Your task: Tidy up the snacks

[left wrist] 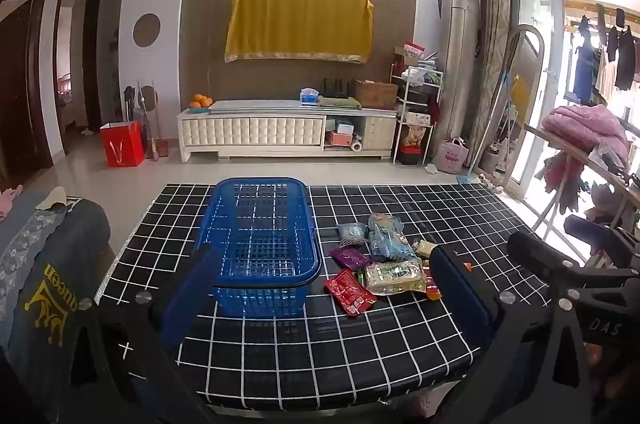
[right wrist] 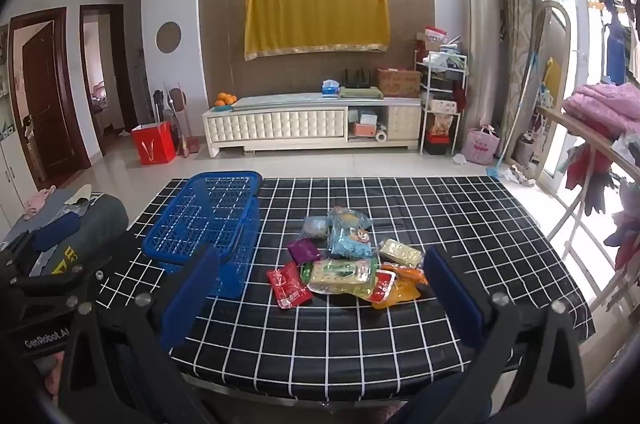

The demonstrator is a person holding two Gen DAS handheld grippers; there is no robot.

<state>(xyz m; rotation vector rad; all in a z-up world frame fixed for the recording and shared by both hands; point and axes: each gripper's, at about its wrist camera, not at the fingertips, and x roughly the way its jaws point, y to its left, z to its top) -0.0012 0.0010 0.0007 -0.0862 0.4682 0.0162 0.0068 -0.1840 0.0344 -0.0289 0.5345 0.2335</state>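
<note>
Now: basket [left wrist: 260, 244] empty, snacks [left wrist: 380, 260] heaped just beside it, handy for loading. Both grippers [left wrist: 324, 304] [right wrist: 320, 300] spread wide, holding nothing.

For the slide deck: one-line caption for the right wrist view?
Open right gripper faces a pile of snack packets beside an empty blue basket on a black grid-patterned table.

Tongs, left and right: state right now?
Left tongs: open, holding nothing.
Right tongs: open, holding nothing.
</note>
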